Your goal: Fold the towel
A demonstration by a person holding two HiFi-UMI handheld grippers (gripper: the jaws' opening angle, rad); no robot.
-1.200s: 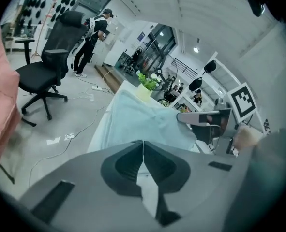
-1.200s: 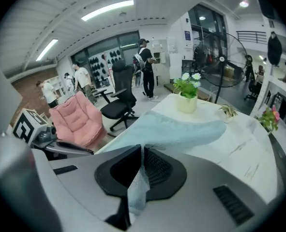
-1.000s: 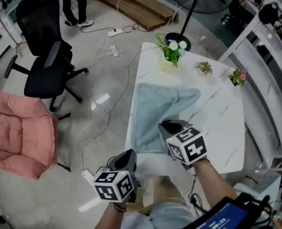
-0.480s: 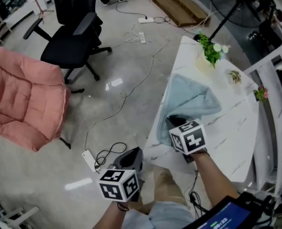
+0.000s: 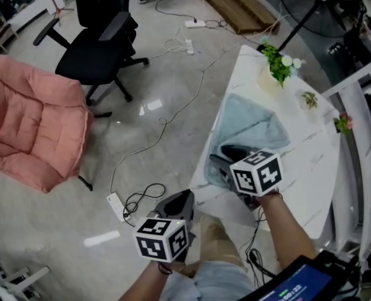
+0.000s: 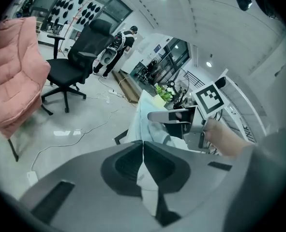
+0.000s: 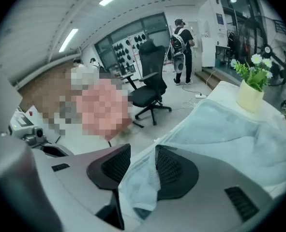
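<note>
1. The towel [image 5: 251, 127] lies on the left half of the surface [image 5: 304, 174]. Its long axis runs from 6 o'clock, near the person, toward 12 o'clock, along the surface's left edge. An upper layer is folded across it and tapers to a corner pointing to about 4 o'clock.
2. The right hand-held gripper [image 7: 143, 153] sits at the towel's 6 o'clock end, pointing steeply down. Its jaws have just been opening and now stand apart. A loose bunch of towel cloth lies between them, but they are not pinching it.
3. The left hand-held gripper [image 6: 143, 143] hangs off the surface, at 7 o'clock of the towel, above the floor [image 5: 141, 137]. Its jaws are pressed together with nothing between them.
4. The surface is a long white slab with thin grey veins, like marble. A pale pot of white flowers [image 5: 270, 80] stands at the towel's 12 o'clock. Two small potted plants [image 5: 309, 99] stand toward 2 o'clock, and a white railing [image 5: 361, 155] is at 3 o'clock.
5. The floor is glossy grey with trailing cables and a white power strip [image 5: 115, 205]. A black office chair [image 5: 100, 49] stands at 10 o'clock of the towel and a pink cushioned seat [image 5: 31, 127] at 9 o'clock.
6. The towel is pale blue-green, soft and napped, and rumpled where the right hand-held gripper meets it. Both hand-held grippers are grey plastic with dark ribbed pads.
</note>
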